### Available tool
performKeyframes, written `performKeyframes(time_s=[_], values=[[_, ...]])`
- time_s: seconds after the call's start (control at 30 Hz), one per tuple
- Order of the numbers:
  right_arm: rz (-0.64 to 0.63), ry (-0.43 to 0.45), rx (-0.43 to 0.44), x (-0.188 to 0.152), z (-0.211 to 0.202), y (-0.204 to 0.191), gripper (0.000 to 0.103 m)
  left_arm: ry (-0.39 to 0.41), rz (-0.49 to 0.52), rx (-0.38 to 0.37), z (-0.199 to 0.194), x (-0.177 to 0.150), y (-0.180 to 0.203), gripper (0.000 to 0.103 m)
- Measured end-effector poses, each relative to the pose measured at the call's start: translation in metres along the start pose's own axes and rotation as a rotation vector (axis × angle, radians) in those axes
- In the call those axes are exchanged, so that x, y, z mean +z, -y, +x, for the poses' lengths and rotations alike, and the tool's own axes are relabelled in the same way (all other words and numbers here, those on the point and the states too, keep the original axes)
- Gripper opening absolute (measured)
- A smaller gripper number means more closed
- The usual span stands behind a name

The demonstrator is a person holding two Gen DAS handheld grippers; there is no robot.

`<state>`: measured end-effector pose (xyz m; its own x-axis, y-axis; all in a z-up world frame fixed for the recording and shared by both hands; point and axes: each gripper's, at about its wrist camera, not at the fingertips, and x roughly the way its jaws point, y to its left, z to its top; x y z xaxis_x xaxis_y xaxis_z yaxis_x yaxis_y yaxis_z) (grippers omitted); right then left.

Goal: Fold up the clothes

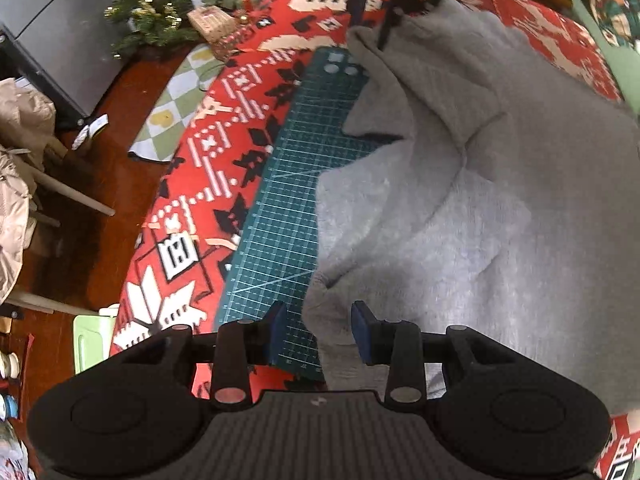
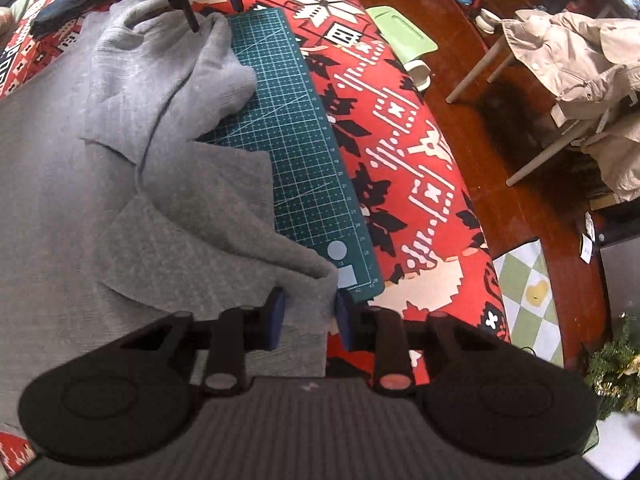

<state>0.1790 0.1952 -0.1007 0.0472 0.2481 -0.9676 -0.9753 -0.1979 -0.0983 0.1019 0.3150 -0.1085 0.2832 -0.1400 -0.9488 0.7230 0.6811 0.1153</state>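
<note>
A grey knit garment (image 1: 500, 184) lies spread over a green cutting mat (image 1: 280, 200) on a red patterned cloth. My left gripper (image 1: 320, 332) is open, its blue pads on either side of one grey corner at the mat's edge. My right gripper (image 2: 310, 320) is open around the opposite corner of the garment (image 2: 120, 184), the fabric between its pads. Each gripper shows at the far end of the other's view: the right one (image 1: 384, 20) and the left one (image 2: 192, 12). The garment's edge is bunched and partly folded over the mat (image 2: 304, 152).
The red patterned cloth (image 1: 208, 152) covers the surface. Beyond its edge is a wooden floor with a checkered rug (image 2: 528, 292), a chair draped with a beige coat (image 2: 576, 64), a small Christmas tree (image 1: 148, 12) and a light green board (image 2: 404, 36).
</note>
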Motion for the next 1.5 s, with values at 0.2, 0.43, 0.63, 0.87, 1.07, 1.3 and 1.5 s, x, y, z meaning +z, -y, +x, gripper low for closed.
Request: performKeyframes(time_s=[0.2, 0.43, 0.63, 0.87, 1.07, 1.3, 1.5], values=[[0.019, -0.001, -0.008, 0.002, -0.003, -0.007, 0.009, -0.026, 0.005, -0.009, 0.0, -0.001, 0.012, 0.006], [0.085, 0.006, -0.007, -0.002, -0.032, -0.045, 0.008, -0.006, -0.009, -0.038, -0.035, -0.001, 0.041, 0.005], [0.134, 0.023, 0.062, -0.005, -0.069, -0.095, 0.008, 0.0, 0.04, -0.091, -0.073, 0.001, 0.089, 0.005], [0.172, 0.07, 0.232, -0.007, -0.114, -0.148, 0.007, -0.015, 0.132, -0.245, -0.107, 0.003, 0.141, 0.004], [0.325, 0.112, 0.311, -0.01, -0.12, -0.131, 0.007, -0.033, -0.064, -0.293, -0.089, 0.009, 0.108, 0.004], [0.531, 0.121, 0.303, -0.017, -0.08, -0.058, 0.008, -0.026, -0.394, -0.263, -0.042, 0.008, 0.03, 0.004], [0.642, 0.136, 0.242, -0.021, -0.044, 0.001, 0.008, -0.007, -0.545, -0.171, -0.015, -0.001, -0.019, 0.004]])
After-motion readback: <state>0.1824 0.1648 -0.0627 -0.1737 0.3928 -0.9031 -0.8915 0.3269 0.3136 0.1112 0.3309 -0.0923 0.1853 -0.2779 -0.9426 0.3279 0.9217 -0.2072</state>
